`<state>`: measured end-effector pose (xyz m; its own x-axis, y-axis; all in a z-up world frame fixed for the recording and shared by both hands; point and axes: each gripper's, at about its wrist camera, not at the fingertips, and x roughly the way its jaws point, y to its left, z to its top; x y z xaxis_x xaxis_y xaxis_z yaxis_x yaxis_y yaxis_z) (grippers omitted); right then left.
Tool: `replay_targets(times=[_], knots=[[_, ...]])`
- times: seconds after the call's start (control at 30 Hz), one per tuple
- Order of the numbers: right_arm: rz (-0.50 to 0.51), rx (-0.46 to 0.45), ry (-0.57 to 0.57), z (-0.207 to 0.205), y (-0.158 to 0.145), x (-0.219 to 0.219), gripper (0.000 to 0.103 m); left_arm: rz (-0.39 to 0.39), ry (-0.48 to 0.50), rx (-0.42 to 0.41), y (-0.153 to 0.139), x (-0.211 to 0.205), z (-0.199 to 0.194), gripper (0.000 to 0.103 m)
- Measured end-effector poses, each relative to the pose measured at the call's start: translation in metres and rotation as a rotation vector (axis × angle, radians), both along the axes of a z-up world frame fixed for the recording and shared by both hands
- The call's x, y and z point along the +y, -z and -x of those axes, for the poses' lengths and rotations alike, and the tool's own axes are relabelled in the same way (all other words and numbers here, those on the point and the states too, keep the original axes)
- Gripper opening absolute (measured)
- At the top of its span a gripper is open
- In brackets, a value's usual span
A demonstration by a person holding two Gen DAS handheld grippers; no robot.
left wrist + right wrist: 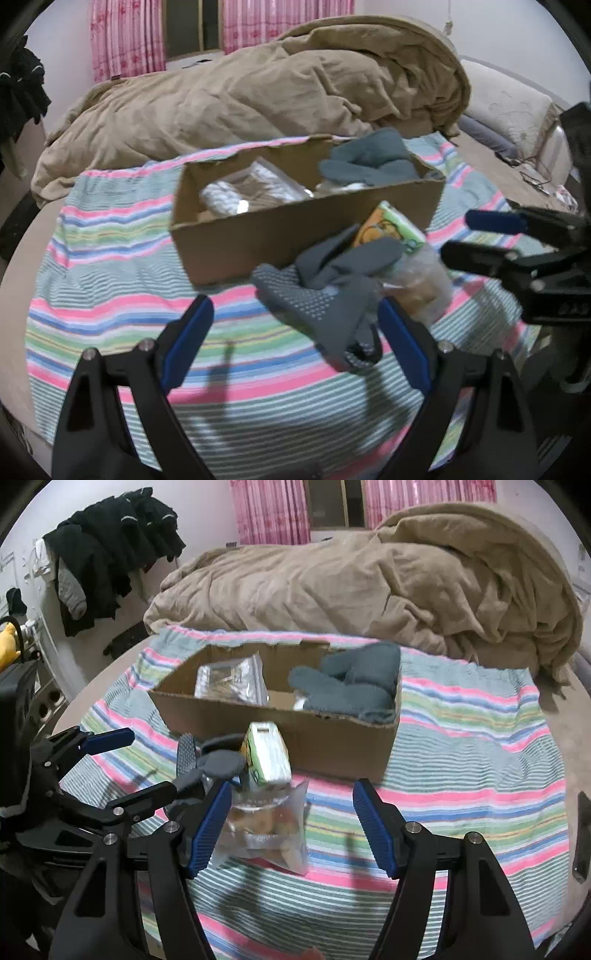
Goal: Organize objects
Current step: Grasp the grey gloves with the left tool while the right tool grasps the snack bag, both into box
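Observation:
A cardboard box (258,236) stands on a striped towel and holds a grey glove (369,162) and a clear packet (232,679). In front of it lie a grey dotted glove (328,299), a green carton (267,755) and a clear snack bag (269,823). My left gripper (295,328) is open, just short of the dotted glove. My right gripper (290,823) is open, its jaws on either side of the snack bag, and it also shows at the right of the left wrist view (480,236). The box also shows in the right wrist view (325,734).
The striped towel (129,280) covers the bed. A bunched tan blanket (240,96) lies behind the box. Dark clothes (110,550) hang at the far left wall. A pillow (506,107) sits at the right. Pink curtains (273,509) hang at the back.

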<state>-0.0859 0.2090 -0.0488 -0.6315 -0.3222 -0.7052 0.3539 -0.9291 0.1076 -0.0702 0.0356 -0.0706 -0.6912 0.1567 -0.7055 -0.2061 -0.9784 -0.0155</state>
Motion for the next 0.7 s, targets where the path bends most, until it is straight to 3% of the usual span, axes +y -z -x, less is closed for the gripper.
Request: replay_targets(times=[0.1,0.27,0.57,0.7], knots=[[-0.017,-0.031,0.002,0.005,0.011,-0.001,0.072,0.03,-0.002,-0.024,0.012,0.002,0.006,0.092],[-0.024,-0.062,-0.004,0.009,0.023,-0.001,0.072,-0.004,0.021,-0.081,0.03,0.001,0.015,0.092],[0.04,-0.134,-0.057,0.014,0.033,-0.007,0.072,-0.038,0.086,-0.073,0.041,0.003,0.015,0.09],[0.074,-0.172,-0.09,0.014,0.039,-0.01,0.072,-0.065,0.123,-0.076,0.041,0.006,0.013,0.075]])
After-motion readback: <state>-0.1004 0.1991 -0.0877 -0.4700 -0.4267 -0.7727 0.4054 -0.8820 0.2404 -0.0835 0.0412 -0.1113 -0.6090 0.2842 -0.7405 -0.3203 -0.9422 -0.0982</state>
